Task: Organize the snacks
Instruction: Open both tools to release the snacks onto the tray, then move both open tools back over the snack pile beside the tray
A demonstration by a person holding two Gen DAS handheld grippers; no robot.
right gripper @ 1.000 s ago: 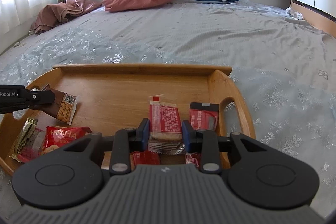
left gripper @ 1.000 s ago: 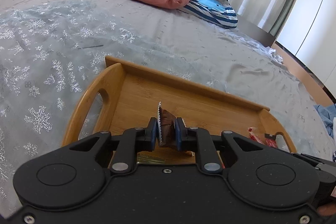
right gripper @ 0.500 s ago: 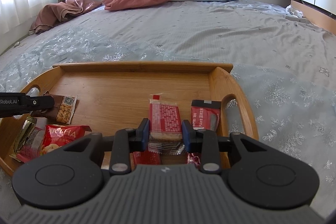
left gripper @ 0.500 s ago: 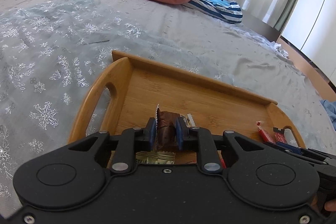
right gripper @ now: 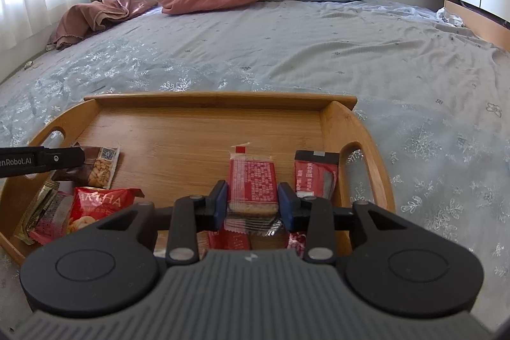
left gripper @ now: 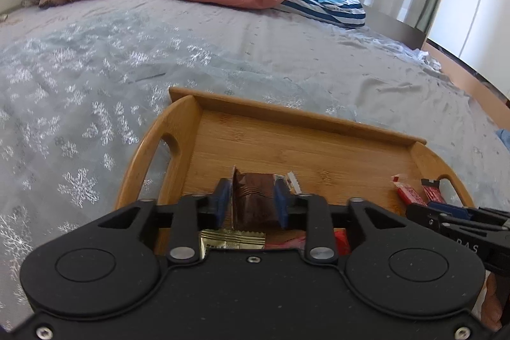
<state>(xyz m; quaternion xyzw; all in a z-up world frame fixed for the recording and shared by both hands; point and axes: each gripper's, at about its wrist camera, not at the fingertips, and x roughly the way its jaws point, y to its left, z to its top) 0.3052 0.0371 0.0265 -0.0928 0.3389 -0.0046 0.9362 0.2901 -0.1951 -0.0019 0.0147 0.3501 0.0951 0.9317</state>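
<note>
Both sets of jaws have just been opening, each with a packet between them: the left gripper stood clamped on the brown packet a second ago and its pads now stand wider, the right pad apparently touching the wrapper and the left pad showing a thin gap. The right gripper has also widened around the red packet, with narrow gaps visible at both pads, so the grip appears released. Both packets lie in the tray on the bed. The brown packet sits at the tray's left end, straight ahead of the left gripper; in the right wrist view its long axis points toward the far rim. The red packet lies flat near the right handle, long axis along the right gripper's pointing line, beside a second red packet. Each hand is nearest its own packet. Both grippers point forward and down at the tray floor. Judged step: deposit of both snacks; withdrawal should be straight back along each packet's axis to avoid dragging it.
</note>
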